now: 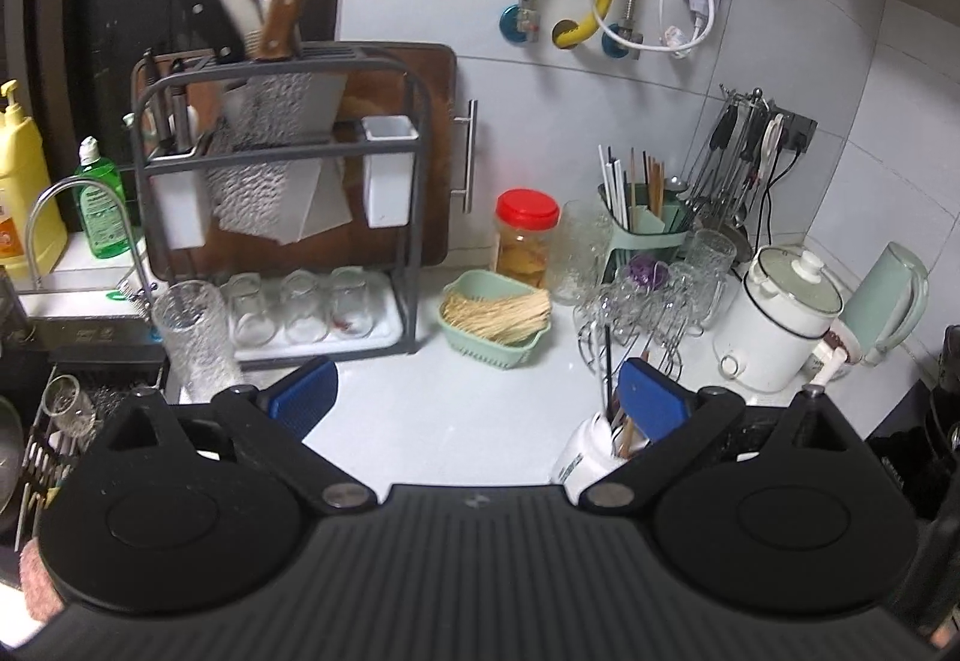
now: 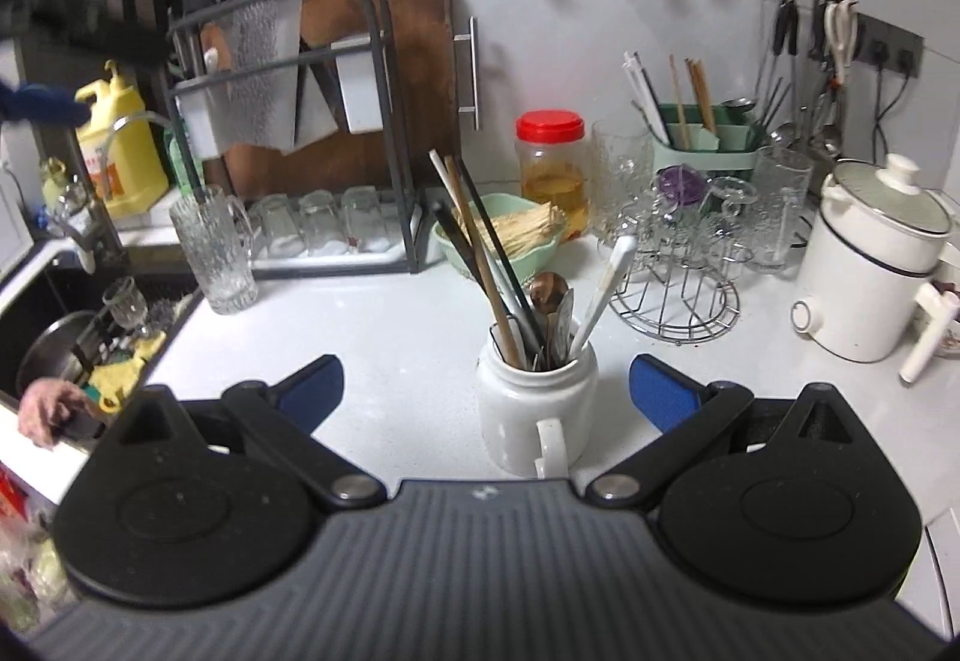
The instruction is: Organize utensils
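Observation:
A white ceramic jug stands on the white counter just ahead of my right gripper, between its open blue pads. It holds chopsticks, metal spoons and a white spoon. In the left wrist view the same jug sits low right, partly hidden behind the right pad. My left gripper is open and empty above the counter. A green utensil caddy with chopsticks stands at the back right; it also shows in the right wrist view.
A knife and board rack with upturned glasses stands at the back left. A green basket of toothpicks, a red-lidded jar, a wire glass stand, a white cooker, a tall glass and the sink surround the counter.

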